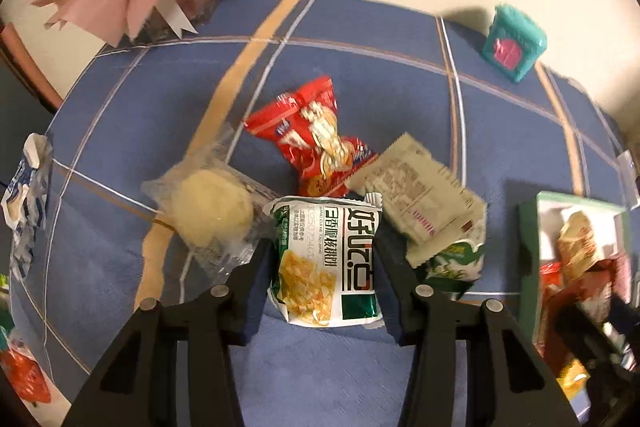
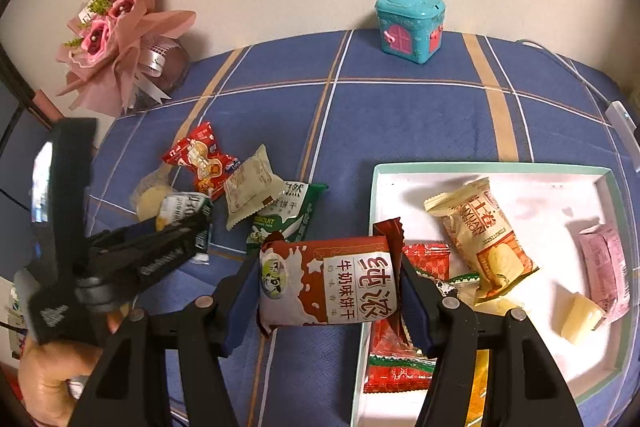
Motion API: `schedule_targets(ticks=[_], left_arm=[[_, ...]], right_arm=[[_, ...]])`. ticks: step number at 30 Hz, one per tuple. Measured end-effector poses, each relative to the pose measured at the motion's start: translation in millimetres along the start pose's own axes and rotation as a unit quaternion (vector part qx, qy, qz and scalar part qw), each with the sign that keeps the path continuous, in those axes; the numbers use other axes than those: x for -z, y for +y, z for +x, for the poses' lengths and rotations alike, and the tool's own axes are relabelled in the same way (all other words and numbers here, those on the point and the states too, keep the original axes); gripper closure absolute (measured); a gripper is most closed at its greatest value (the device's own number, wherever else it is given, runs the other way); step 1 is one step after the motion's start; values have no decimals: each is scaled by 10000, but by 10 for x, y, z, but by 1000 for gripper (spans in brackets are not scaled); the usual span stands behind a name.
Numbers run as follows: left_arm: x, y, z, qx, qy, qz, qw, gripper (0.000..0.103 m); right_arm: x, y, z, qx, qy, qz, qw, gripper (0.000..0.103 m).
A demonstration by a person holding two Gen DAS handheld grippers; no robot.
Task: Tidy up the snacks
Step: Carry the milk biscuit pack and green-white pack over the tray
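Note:
My left gripper [image 1: 322, 247] is shut on a white and green snack packet [image 1: 326, 263] over the blue checked cloth; it also shows in the right wrist view [image 2: 188, 223]. Beyond it lie a red packet [image 1: 316, 135], a clear-wrapped round pastry [image 1: 212, 211], a beige packet [image 1: 420, 195] and a green biscuit packet [image 1: 456, 259]. My right gripper [image 2: 328, 279] is shut on a brown and white milk biscuit packet [image 2: 332, 279], held above the left edge of the white box [image 2: 492, 169]. The box holds several snacks, among them a cream packet [image 2: 488, 243] and a pink one [image 2: 604, 271].
A teal toy house [image 2: 410, 25] stands at the back edge by the wall. A pink paper bouquet [image 2: 116, 31] stands at the back left. More packets lie at the cloth's left edge [image 1: 24, 203]. A white cable [image 2: 568, 67] runs along the right.

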State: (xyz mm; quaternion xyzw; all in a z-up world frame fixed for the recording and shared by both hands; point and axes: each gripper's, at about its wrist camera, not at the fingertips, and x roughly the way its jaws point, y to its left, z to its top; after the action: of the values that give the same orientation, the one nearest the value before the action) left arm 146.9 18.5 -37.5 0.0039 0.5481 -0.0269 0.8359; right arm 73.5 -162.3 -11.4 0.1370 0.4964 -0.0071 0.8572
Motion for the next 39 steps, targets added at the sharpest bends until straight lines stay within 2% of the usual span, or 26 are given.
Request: schedule_targets(ticks=[4,7,14,20,27,32,39], left_arm=[[16,5,-213,-30,-135,-109,9998,53],[16,22,-322,93,-206,-223,9995,53],[49,-170,-524,396,-339,-108,9986,53],[178,-666,-717,777,-452,438,9950,53],[442,-1427,-831,1202,-396,1377,9824,53],[610,-1810,-806,1300,-311,1880,9730,53],[712,-1996,-642,1189,-225,2055,9711,53]], right_arm=[[2,-36,-39,11,1,41,10000,37],[-1,-116,-67,30,6,151,9999,37],[-12,-589,-249,271,-117,710,9970,37],[25,-1184,-432,635,-226,1404,9878,37],[123,-1743,-661,958,-321,1979,9750,37],[165,-1916,-777,1018,-376,2108,9715,37],[196,-1956,-716,961,-264,2071,9732,37]])
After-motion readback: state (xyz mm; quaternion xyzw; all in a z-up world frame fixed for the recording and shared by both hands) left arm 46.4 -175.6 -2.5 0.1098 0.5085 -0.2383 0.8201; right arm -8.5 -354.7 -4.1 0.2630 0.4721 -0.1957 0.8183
